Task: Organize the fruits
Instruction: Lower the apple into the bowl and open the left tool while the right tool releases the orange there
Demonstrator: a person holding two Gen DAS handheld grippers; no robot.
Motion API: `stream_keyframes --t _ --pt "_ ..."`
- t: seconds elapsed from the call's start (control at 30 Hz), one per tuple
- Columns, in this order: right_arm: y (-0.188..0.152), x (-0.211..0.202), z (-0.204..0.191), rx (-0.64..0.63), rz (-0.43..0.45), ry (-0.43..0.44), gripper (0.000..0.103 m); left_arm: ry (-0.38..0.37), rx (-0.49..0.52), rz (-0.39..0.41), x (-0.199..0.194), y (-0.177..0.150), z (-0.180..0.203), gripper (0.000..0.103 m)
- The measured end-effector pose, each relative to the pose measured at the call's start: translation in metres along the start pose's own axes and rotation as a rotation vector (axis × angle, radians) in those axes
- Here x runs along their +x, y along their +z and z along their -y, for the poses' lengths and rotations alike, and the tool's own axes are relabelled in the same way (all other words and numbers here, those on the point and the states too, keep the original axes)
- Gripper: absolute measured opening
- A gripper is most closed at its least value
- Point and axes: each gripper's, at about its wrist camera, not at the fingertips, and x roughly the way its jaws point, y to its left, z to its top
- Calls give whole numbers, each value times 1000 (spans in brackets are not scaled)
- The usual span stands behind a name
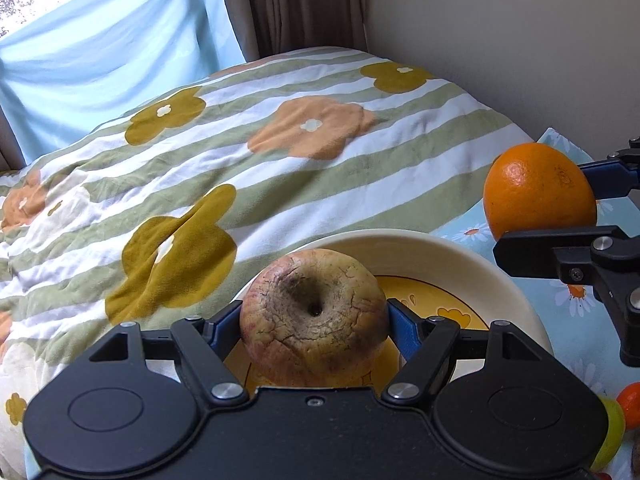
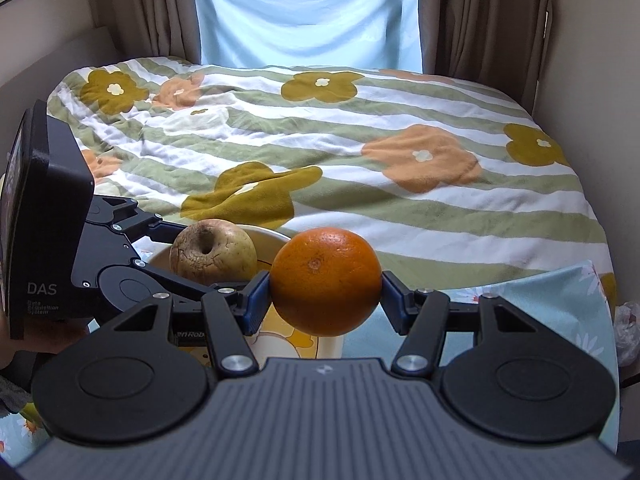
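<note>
Here the left gripper (image 1: 314, 330) is clamped on a wrinkled, yellow-red apple (image 1: 314, 318), its blue-padded fingers (image 1: 402, 332) pressing the fruit from both sides, stem hollow turned toward the camera. The apple hangs above a cream bowl (image 1: 460, 256) with a yellow pattern inside; whether it touches the bowl's floor cannot be told. Just right of the bowl, the right gripper (image 2: 326, 294) is closed around an orange (image 2: 326, 282), held between its two blue pads at the fruit's widest part. In the right wrist view the orange sits in front of the bowl's rim (image 2: 272, 234), with the apple and the left gripper to its left. The bowl stands on a light blue daisy-print cloth (image 1: 580, 320), where a small orange fruit (image 1: 630, 404) and a green-yellow one (image 1: 614, 432) show at the lower right edge. Beyond lies a bed with a striped flower-print duvet (image 2: 340, 152), and behind it brown curtains (image 2: 480, 12) flank a pale blue sheet (image 2: 304, 8) over the window.
</note>
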Motion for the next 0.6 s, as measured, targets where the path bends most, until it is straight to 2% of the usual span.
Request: stream_keyframes --t 0.13,0.33,0.6 --pt "3 -2 3 13 1 2 73 10 12 65 -19 0 -1 100" --pt "9 -3 6 7 12 14 73 56 30 89 -49 -13 -7 100" --pt "2 14 -4 -62 -25 65 73 90 -83 97 -86 -34 -21 100"
